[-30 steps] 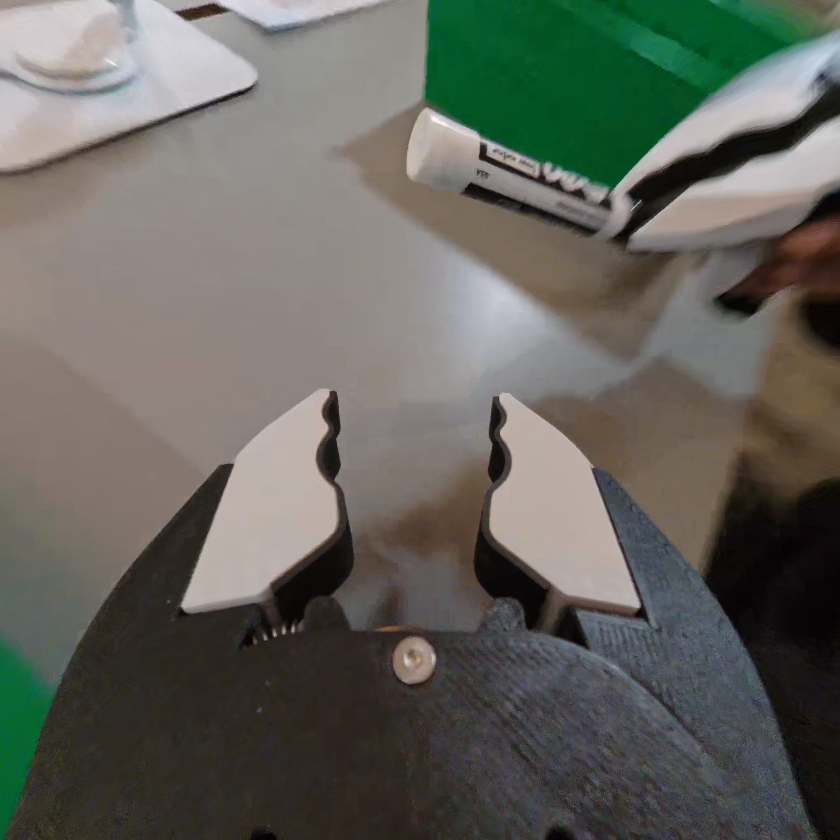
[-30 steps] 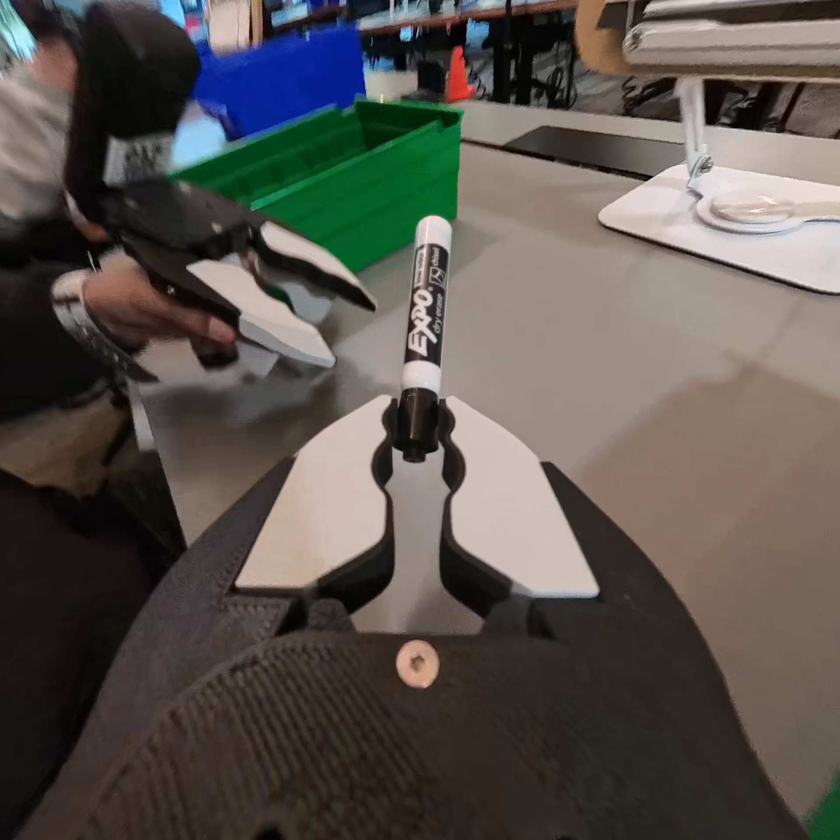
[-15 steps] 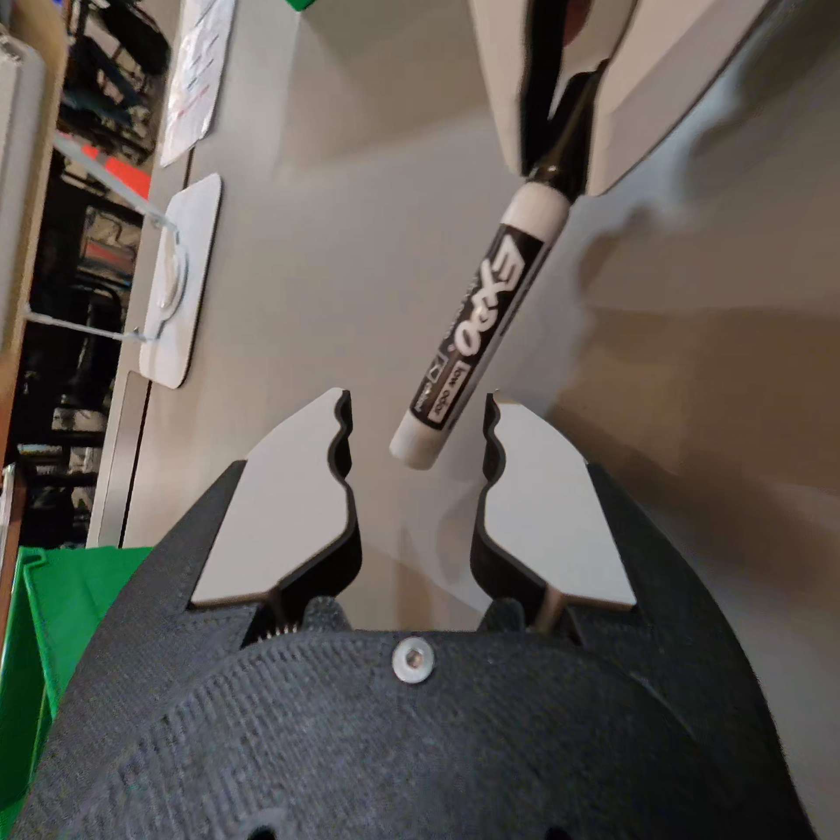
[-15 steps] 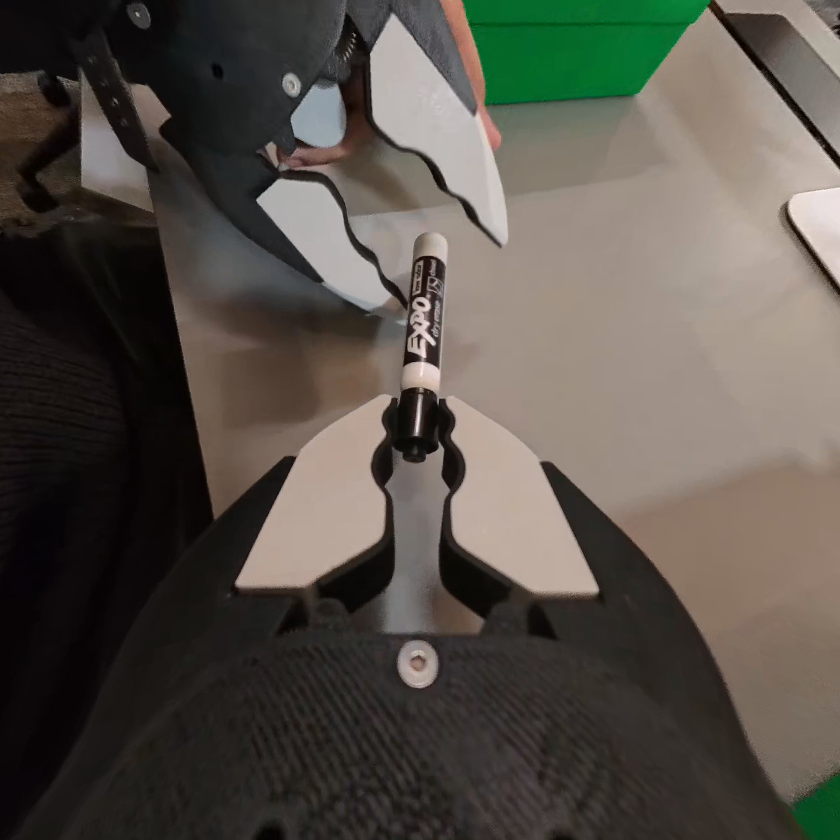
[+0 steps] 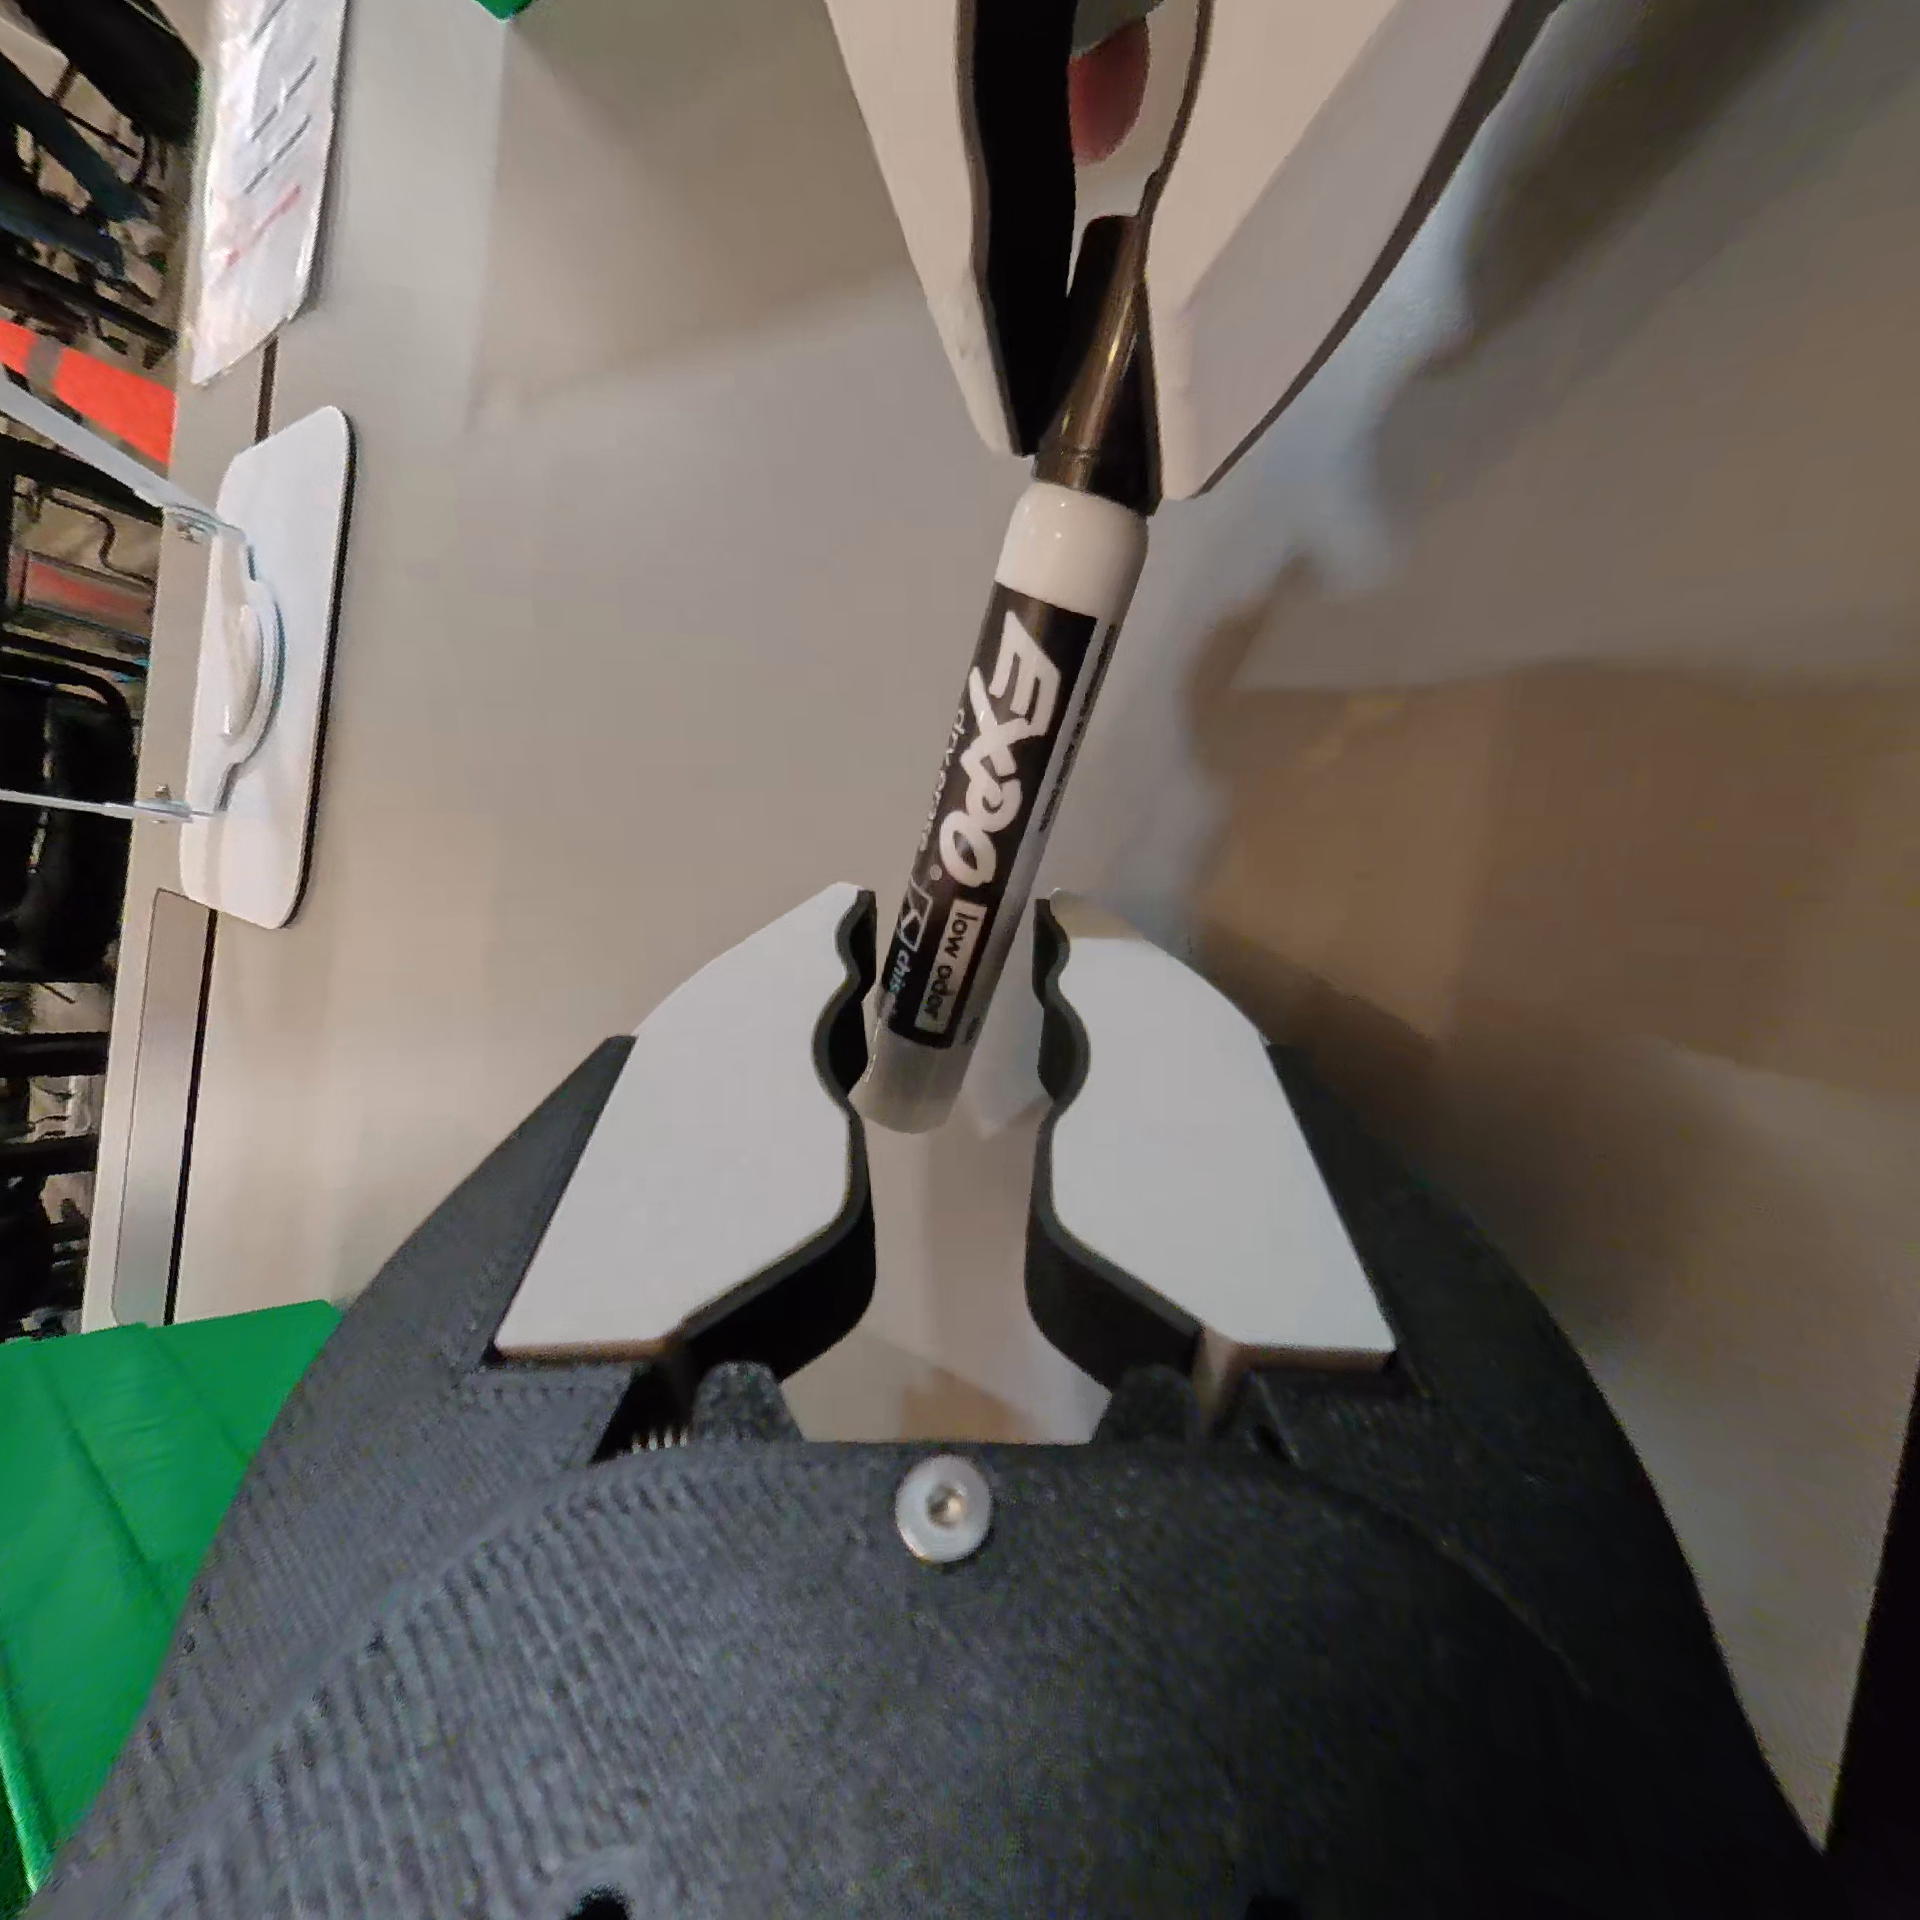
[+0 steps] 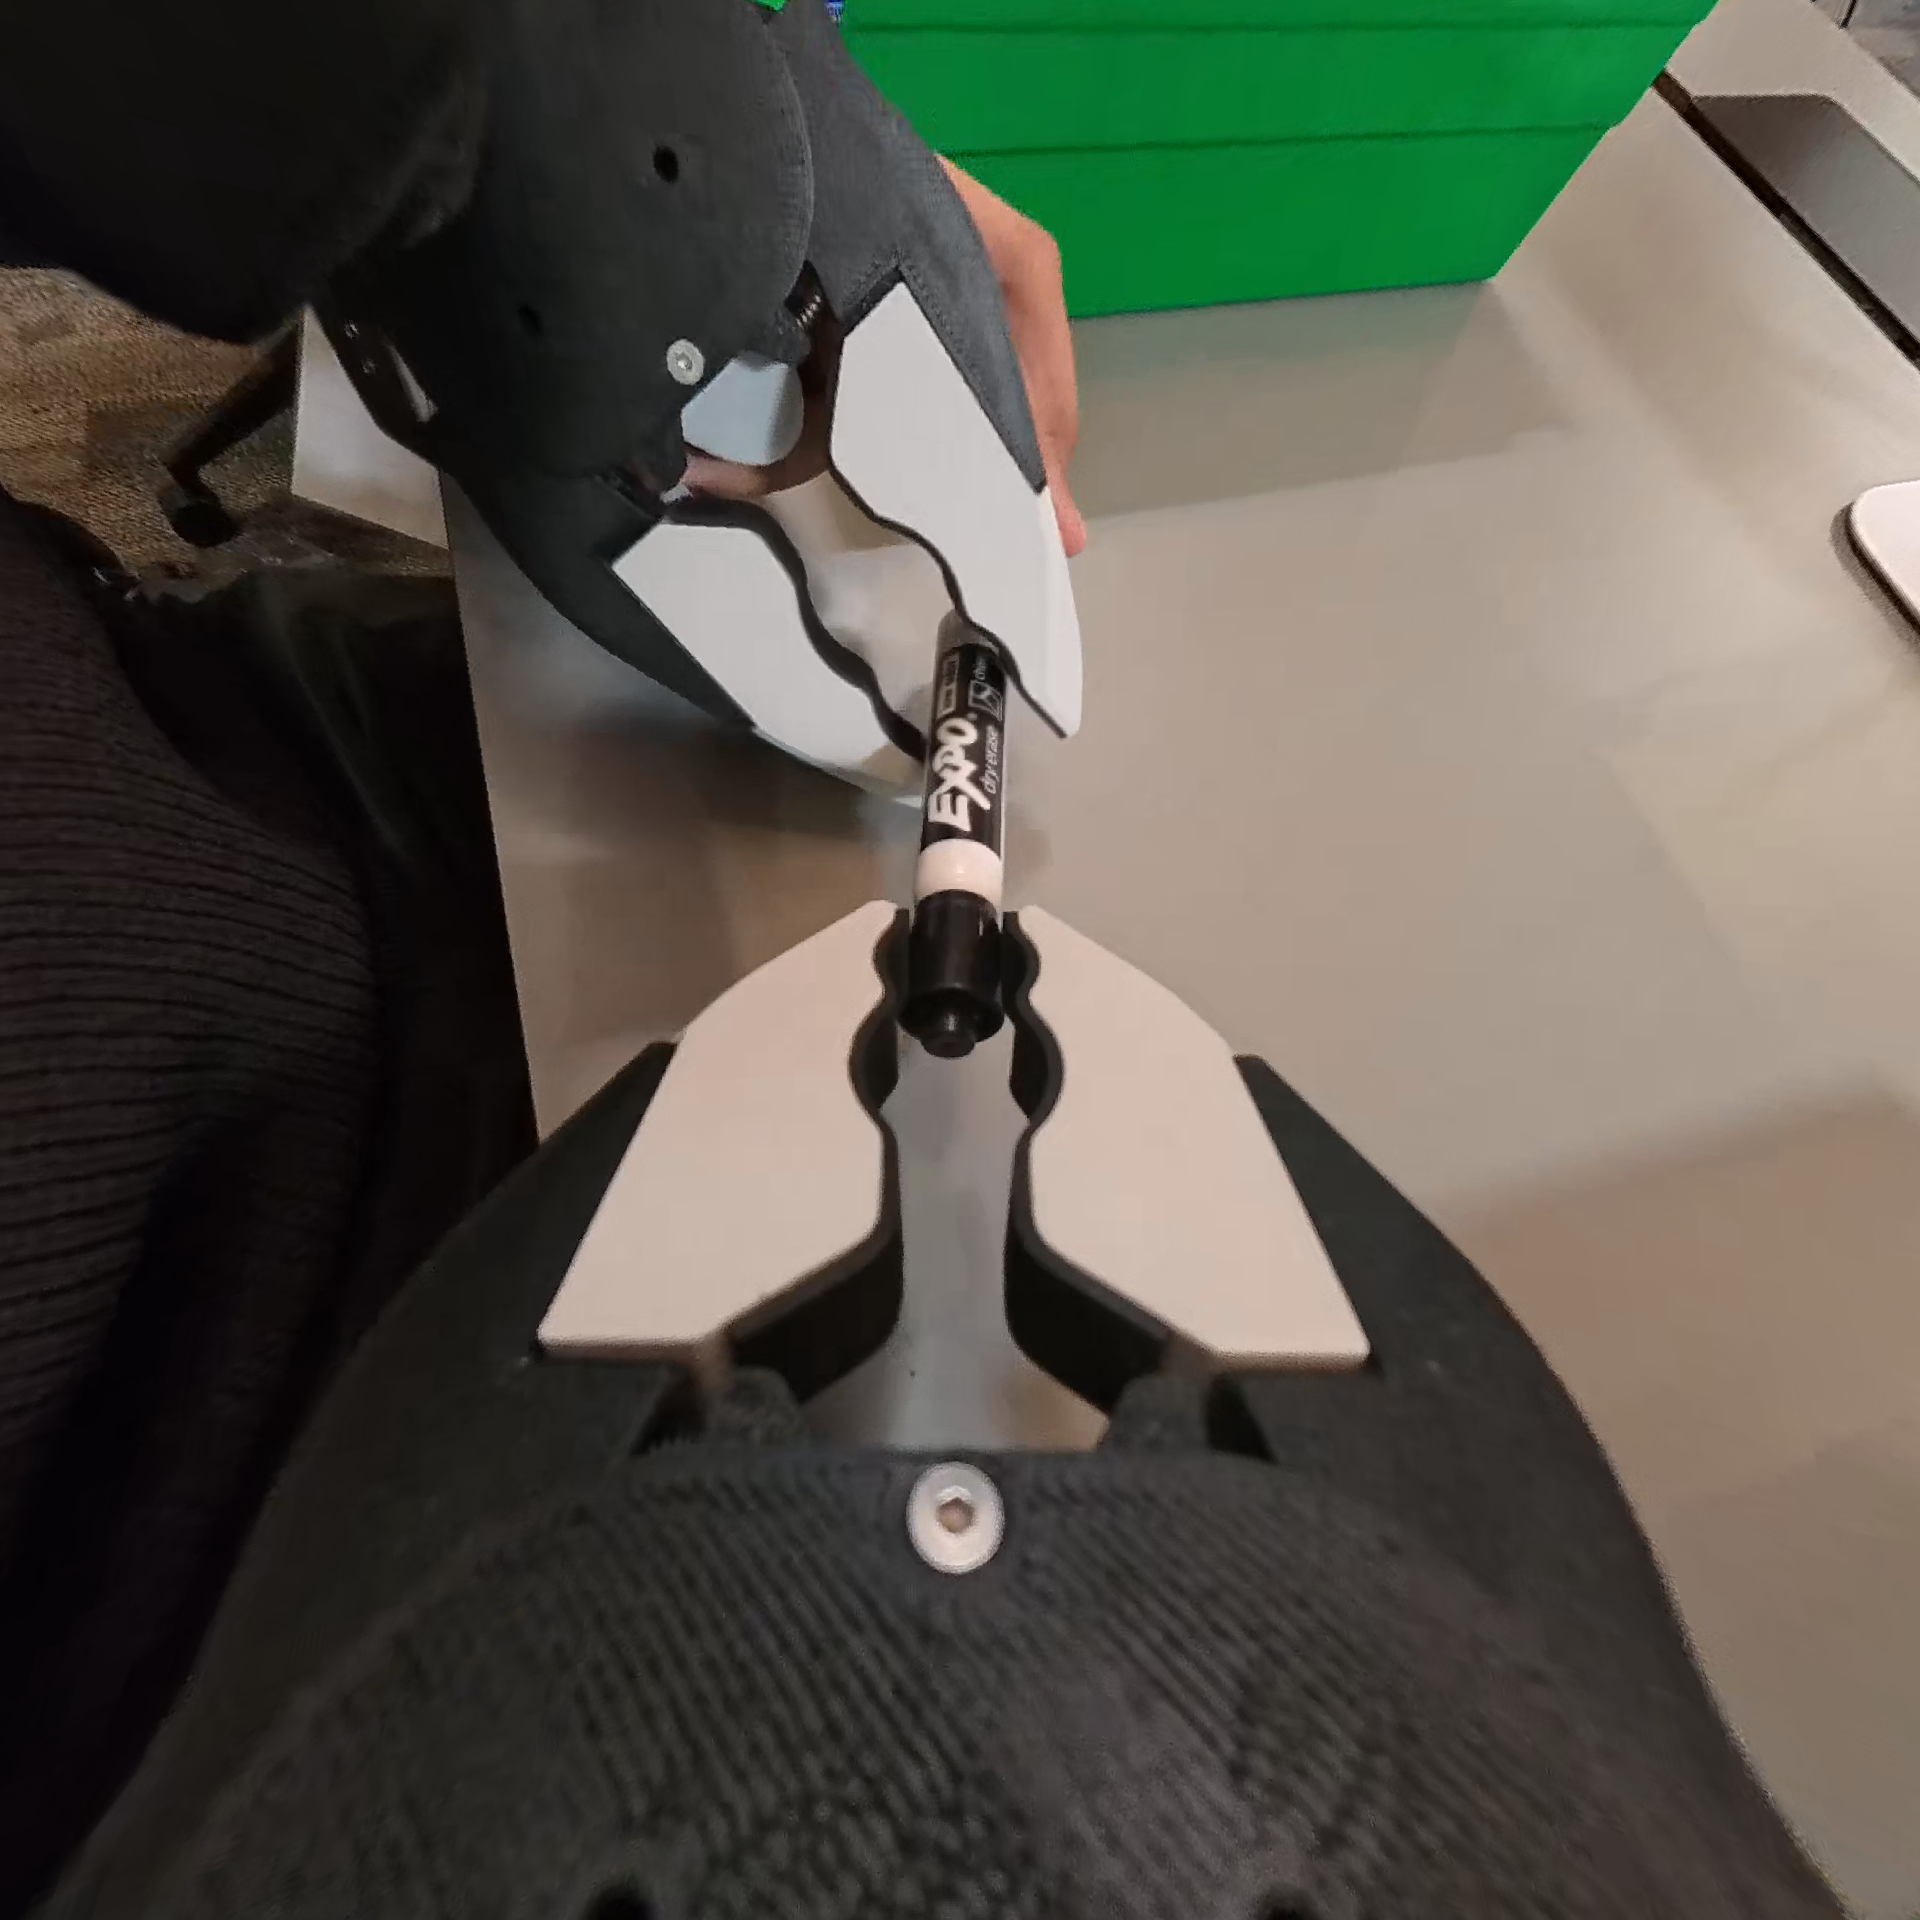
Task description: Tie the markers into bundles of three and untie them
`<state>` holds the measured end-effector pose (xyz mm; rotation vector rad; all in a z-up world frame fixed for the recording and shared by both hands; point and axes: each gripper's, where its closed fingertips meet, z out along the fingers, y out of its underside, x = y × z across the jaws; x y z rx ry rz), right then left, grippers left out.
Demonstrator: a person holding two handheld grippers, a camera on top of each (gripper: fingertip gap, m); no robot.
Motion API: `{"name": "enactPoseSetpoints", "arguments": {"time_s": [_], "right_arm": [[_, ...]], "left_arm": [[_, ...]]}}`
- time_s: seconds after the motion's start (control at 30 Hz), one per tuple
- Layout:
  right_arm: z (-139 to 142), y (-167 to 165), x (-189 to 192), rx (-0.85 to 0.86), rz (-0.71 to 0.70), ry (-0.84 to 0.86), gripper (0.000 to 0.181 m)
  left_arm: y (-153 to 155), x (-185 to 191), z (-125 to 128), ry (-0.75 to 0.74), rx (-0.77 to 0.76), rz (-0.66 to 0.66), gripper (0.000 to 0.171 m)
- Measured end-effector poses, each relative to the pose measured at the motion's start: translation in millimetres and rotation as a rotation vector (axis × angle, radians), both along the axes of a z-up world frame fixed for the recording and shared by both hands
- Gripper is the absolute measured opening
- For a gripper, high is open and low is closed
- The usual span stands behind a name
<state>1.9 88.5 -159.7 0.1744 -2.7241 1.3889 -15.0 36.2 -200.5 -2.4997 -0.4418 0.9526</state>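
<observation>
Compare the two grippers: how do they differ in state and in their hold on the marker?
The right gripper is shut on the black cap end of the marker; the left gripper is open around the white end. The right fingers press the cap on both sides; the left ones leave a gap beside the barrel. Both have white fingers on black bodies and face each other over the grey table.

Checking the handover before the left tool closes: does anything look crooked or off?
The marker sits askew. The right tool clamps its black cap end, and its white end leans against one finger of the open left tool, leaving a gap on the other side. Nothing looks damaged.
</observation>
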Motion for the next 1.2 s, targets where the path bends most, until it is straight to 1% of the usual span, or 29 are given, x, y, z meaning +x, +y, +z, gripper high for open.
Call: {"name": "enactPoseSetpoints", "arguments": {"time_s": [0.13, 0.3, 0.5, 0.63, 0.67, 0.7, 0.8, 0.83, 0.9, 1.03, 1.13, 1.2], "right_arm": [[-2, 1, -2, 0.013, -0.010, 0.012, 0.017], [-1, 2, -2, 0.005, -0.007, -0.019, 0.017], [-8, 5, 0, 0.021, 0.016, -0.067, 0.017], [-17, 11, -2, 0.056, 0.026, -0.079, 0.015], [-22, 13, -2, 0.079, 0.032, -0.078, 0.014], [-27, 16, -4, 0.097, 0.034, -0.066, 0.000], [-24, 15, -10, 0.067, 0.013, -0.015, 0.000], [-21, 13, -11, 0.050, 0.000, -0.006, 0.001], [-20, 11, -8, 0.030, 0.009, -0.012, 0.015], [-27, 9, -1, 0.065, 0.033, 0.005, 0.039], [-30, 6, 4, 0.085, 0.053, 0.064, 0.041], [-32, 4, 5, 0.102, 0.061, 0.118, 0.036]], "left_arm": [[-2, -2, 3, -0.006, 0.032, 0.023, 0.030], [-1, 2, 0, -0.048, 0.055, 0.008, 0.027], [0, 18, -3, -0.237, 0.086, -0.034, 0.025], [7, 33, -4, -0.382, 0.141, -0.100, 0.025], [11, 36, -2, -0.415, 0.175, -0.110, 0.025], [15, 39, 1, -0.450, 0.210, -0.117, 0.024], [14, 42, 1, -0.492, 0.230, -0.118, 0.024], [13, 42, 0, -0.494, 0.228, -0.120, 0.025], [11, 40, -1, -0.488, 0.230, -0.110, 0.025], [16, 39, 8, -0.489, 0.298, -0.119, 0.024], [20, 39, 14, -0.480, 0.320, -0.131, 0.024], [30, 45, 17, -0.507, 0.359, -0.161, 0.024]]}}
